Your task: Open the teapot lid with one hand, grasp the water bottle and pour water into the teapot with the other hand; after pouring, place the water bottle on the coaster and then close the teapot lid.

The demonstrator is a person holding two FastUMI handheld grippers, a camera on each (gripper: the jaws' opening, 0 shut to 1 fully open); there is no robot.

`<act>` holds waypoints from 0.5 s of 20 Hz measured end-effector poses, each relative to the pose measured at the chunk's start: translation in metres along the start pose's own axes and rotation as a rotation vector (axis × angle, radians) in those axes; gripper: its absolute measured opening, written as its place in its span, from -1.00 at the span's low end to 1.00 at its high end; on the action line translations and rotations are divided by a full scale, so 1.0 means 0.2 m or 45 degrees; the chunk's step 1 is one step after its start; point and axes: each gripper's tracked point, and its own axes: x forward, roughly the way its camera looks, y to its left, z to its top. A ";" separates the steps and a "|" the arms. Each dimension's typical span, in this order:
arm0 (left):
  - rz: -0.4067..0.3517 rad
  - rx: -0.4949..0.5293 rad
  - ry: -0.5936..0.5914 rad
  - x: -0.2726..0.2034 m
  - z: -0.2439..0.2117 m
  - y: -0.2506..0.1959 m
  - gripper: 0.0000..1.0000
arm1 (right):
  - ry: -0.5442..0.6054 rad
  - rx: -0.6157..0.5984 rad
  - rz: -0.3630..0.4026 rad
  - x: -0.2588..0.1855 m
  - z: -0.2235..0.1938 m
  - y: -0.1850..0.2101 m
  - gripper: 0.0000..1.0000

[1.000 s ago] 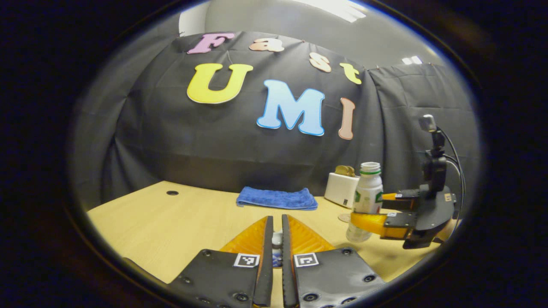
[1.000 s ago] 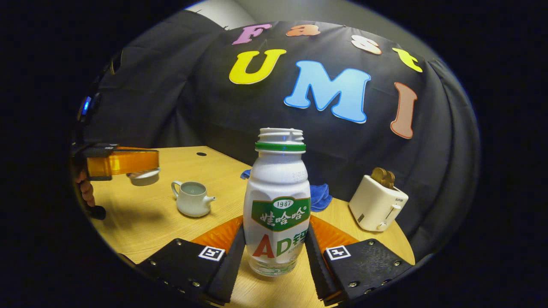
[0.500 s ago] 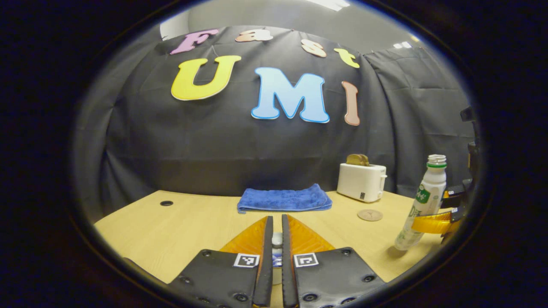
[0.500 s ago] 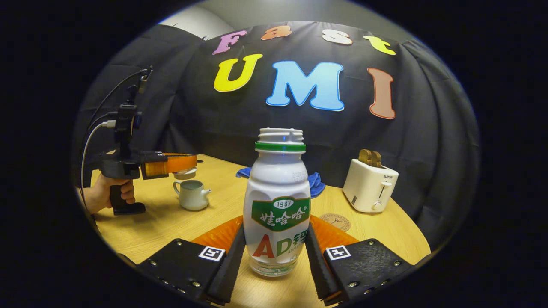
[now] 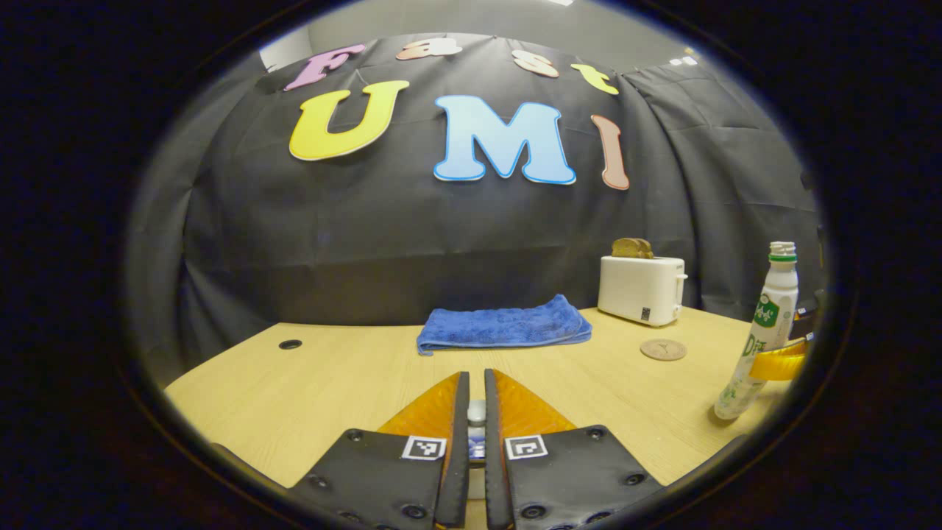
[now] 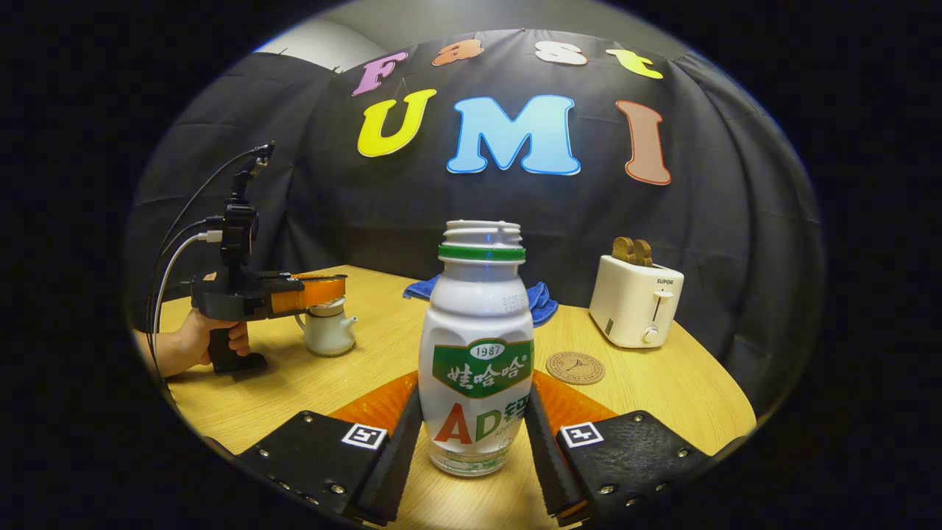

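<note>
While my right tongs clamp the water bottle above the table, my left tongs pinch the lid knob over the teapot; next, the coaster.

Overhead light falls evenly on the pale table; soft shadows sit near the water bottle. Focus sharp, fisheye bending strong at edges.

Wall: black cloth | Table: light wood | Upper wall: grey | Lighting: dim
</note>
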 end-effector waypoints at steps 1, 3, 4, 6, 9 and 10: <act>-0.001 -0.005 -0.003 0.00 0.00 0.00 -0.61 | -0.001 -0.003 -0.004 -0.01 0.00 0.00 0.41; 0.003 -0.008 -0.005 0.00 -0.01 0.01 -0.69 | -0.002 -0.006 -0.005 -0.01 0.00 0.00 0.41; 0.008 -0.010 -0.005 0.00 0.00 0.02 -0.61 | -0.004 -0.006 -0.005 -0.01 0.00 0.00 0.41; 0.013 -0.025 -0.002 0.00 -0.01 0.03 -0.61 | -0.007 -0.003 0.000 -0.01 0.02 0.01 0.41; 0.015 -0.041 0.008 0.00 -0.03 0.04 -0.61 | 0.001 0.003 0.011 -0.01 0.01 0.02 0.41; 0.013 -0.046 0.013 0.00 -0.04 0.05 -0.61 | 0.002 0.005 0.012 -0.01 0.01 0.02 0.41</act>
